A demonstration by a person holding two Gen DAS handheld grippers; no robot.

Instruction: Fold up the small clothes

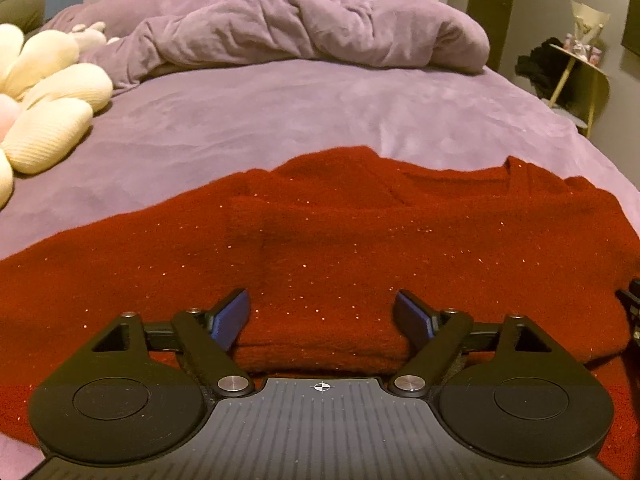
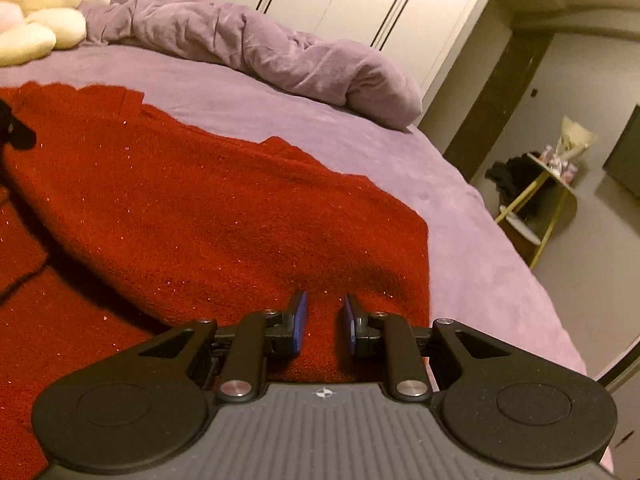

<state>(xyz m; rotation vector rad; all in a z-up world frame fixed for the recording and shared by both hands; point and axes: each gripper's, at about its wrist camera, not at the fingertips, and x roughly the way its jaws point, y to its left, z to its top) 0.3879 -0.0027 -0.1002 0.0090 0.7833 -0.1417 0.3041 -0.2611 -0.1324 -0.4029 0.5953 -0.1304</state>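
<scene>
A red knit sweater (image 1: 320, 232) with glitter flecks lies spread on the purple bed (image 1: 248, 120), partly folded over itself. My left gripper (image 1: 322, 314) hovers open over the sweater's near folded edge, blue pads wide apart and pressing on nothing. In the right wrist view the sweater (image 2: 192, 208) fills the left and middle. My right gripper (image 2: 325, 312) stands at the sweater's right part, its blue pads close together with a ridge of the red knit pinched between them. A dark part of the left gripper (image 2: 16, 128) shows at that view's left edge.
A crumpled purple duvet (image 1: 304, 28) lies at the far end of the bed. Cream plush cushions (image 1: 52, 92) sit at the far left. The bed's right edge drops to the floor, where a small side table (image 2: 536, 200) holds dark cloth and small items. White wardrobes stand behind.
</scene>
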